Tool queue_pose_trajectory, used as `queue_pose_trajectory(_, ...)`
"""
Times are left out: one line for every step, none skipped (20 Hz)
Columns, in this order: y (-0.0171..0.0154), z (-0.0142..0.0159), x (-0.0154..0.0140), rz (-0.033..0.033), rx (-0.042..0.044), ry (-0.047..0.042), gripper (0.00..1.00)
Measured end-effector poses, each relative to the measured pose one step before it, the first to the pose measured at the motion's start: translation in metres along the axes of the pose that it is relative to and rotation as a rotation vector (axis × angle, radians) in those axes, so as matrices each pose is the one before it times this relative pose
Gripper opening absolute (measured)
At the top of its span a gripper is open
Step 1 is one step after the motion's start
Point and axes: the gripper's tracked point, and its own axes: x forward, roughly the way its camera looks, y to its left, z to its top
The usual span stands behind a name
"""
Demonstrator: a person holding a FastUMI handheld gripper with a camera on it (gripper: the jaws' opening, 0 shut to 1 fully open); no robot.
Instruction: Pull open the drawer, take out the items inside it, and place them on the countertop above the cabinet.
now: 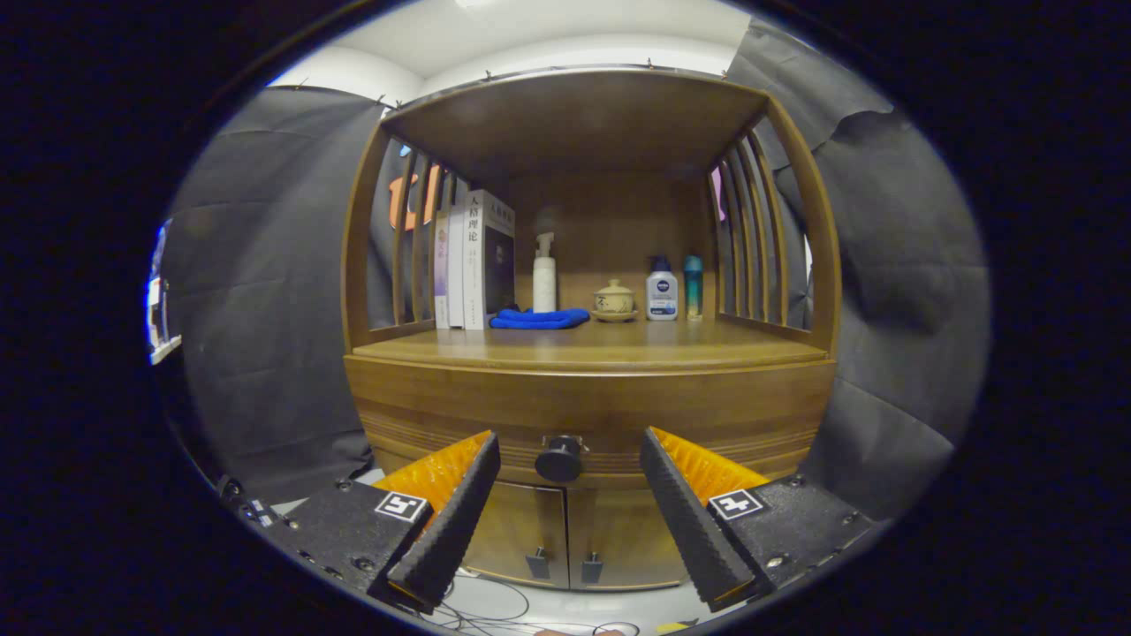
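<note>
My gripper (570,459) was wide open, and its two fingers (459,503) stood well apart and held nothing. The round knob (559,459) of the drawer (588,411) sat between the fingertips, but a little further away than them, so neither finger touched it. The drawer was closed, so I could not see the items inside it. Above the fingers, beyond the drawer front, lay the countertop (601,349), where the items had to go.

I saw some risks from here. The knob was small and round, and it stood slightly nearer to my left finger than to my right one. If I closed without centring first, one finger could hit it before the other and slide off, or I could catch only its edge and lose it during the pull. If I pulled at an angle, the drawer could jam.

The back of the countertop was already occupied: books (473,261), a blue cloth (539,318), a pump bottle (544,278), a small lidded pot (614,300) and two more bottles (661,291). A careless placing later could knock one over, so I judged that the free front part, just above the fingers, was the safer place.
</note>
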Motion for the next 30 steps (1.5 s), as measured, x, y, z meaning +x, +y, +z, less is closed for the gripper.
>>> queue_pose_trajectory(0.00132,-0.00451,0.01049,-0.00314,0.00764,0.00932,1.0)
queue_pose_trajectory(0.00008,-0.005,0.01078,-0.00994,0.01218,0.01024,1.0)
queue_pose_trajectory(-0.00049,-0.00548,0.0127,-0.00564,0.01086,0.01211,1.0)
queue_pose_trajectory(-0.00081,-0.00532,0.01119,-0.01512,0.00965,0.00789,0.97)
queue_pose_trajectory(-0.002,-0.00516,0.00433,-0.01603,0.00553,0.0103,0.94)
queue_pose_trajectory(-0.00511,-0.00331,0.00728,-0.02153,0.00662,0.00457,0.9)
queue_pose_trajectory(0.00263,-0.00303,0.00561,0.00809,0.01618,0.00325,0.83)
queue_pose_trajectory(0.00128,-0.00341,0.00501,0.00609,0.0189,0.01784,0.76)
queue_pose_trajectory(0.00331,-0.00776,0.00534,-0.00371,0.00879,0.02221,0.69)
queue_pose_trajectory(-0.00118,-0.00256,0.00424,-0.00791,0.00937,0.01776,0.66)
queue_pose_trajectory(0.00195,0.00031,0.00273,0.00063,0.02011,0.00413,0.62)
queue_pose_trajectory(0.00113,0.0018,0.00036,-0.01026,0.02558,-0.00368,0.62)
queue_pose_trajectory(0.00171,-0.00321,0.00234,-0.00783,0.00319,-0.0009,0.56)
queue_pose_trajectory(-0.00152,0.00143,-0.00138,-0.01921,-0.01968,-0.016,0.54)
queue_pose_trajectory(-0.00055,-0.00119,-0.00078,-0.01374,-0.01626,0.00462,0.5)
queue_pose_trajectory(0.00023,0.00007,-0.00014,-0.00441,0.00415,0.00308,0.47)
queue_pose_trajectory(0.00058,-0.00065,0.00065,0.00415,0.0176,0.00469,0.44)
queue_pose_trajectory(0.0023,0.00045,-0.0011,0.00672,0.01159,0.00722,0.42)
queue_pose_trajectory(0.00047,-0.00103,-0.00028,0.00244,-0.00667,0.00381,0.4)
queue_pose_trajectory(-0.00279,-0.00023,-0.00142,-0.00447,-0.0204,0.00004,0.39)
queue_pose_trajectory(-0.00285,0.00022,-0.0012,-0.00295,-0.01952,-0.00192,0.38)
queue_pose_trajectory(-0.00145,-0.00005,-0.00059,0.00156,-0.00851,-0.0023,0.37)
queue_pose_trajectory(0.00185,0.00055,-0.00009,0.00545,-0.00057,-0.0009,0.37)
queue_pose_trajectory(0.00121,-0.00012,0.00103,0.00451,0.00203,-0.00091,0.37)
queue_pose_trajectory(-0.00036,0.00015,0.0005,0.00396,0.00333,-0.00041,0.37)
queue_pose_trajectory(0.00097,-0.00008,-0.00037,0.00175,0.00278,-0.00201,0.37)
queue_pose_trajectory(-0.0002,-0.0004,0.00131,0.00132,-0.00853,-0.00659,0.36)
queue_pose_trajectory(-0.00088,0.0005,0.00035,0.00164,-0.01471,-0.0042,0.37)
queue_pose_trajectory(-0.00105,0.00048,-0.00134,0.00446,-0.01266,-0.00069,0.37)
queue_pose_trajectory(0.00104,-0.00006,-0.00089,0.00527,-0.00447,0.00327,0.37)
